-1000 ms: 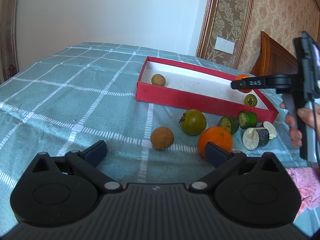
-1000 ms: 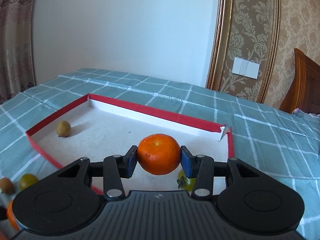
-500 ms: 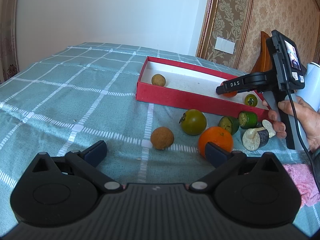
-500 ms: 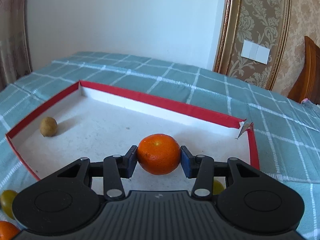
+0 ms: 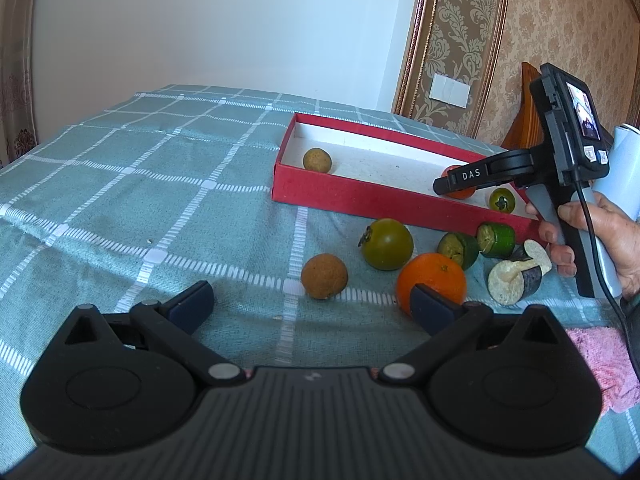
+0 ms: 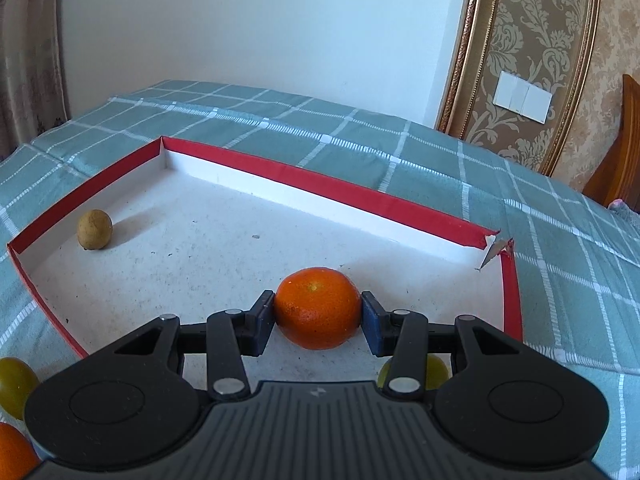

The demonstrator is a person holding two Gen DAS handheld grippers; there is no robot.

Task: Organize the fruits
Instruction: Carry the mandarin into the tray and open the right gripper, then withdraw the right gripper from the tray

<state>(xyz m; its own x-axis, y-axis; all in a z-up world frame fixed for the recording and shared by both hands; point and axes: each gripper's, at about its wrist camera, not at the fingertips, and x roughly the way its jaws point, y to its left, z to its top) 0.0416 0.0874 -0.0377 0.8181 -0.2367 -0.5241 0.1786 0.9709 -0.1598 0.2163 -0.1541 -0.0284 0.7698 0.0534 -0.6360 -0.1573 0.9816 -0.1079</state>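
My right gripper point(image 6: 318, 316) is shut on a small orange point(image 6: 318, 308) low over the white floor of the red box point(image 6: 320, 186); it also shows in the left wrist view point(image 5: 460, 184). A brown round fruit point(image 6: 95, 229) and a small green fruit point(image 6: 434, 368) lie in the box. My left gripper point(image 5: 308, 308) is open and empty above the cloth. Ahead of it lie a brown fruit point(image 5: 324, 276), a green tomato-like fruit point(image 5: 387, 244), a large orange point(image 5: 432, 282), two green cut pieces point(image 5: 458, 249) point(image 5: 496, 239) and a dark cut piece point(image 5: 516, 276).
The teal checked cloth point(image 5: 140, 200) covers the table. A pink towel point(image 5: 600, 356) lies at the right front. A wooden chair back point(image 5: 524, 120) stands behind the box by the wall.
My right gripper has carried the small orange farther over the box and lower toward its floor. My left gripper has not moved.
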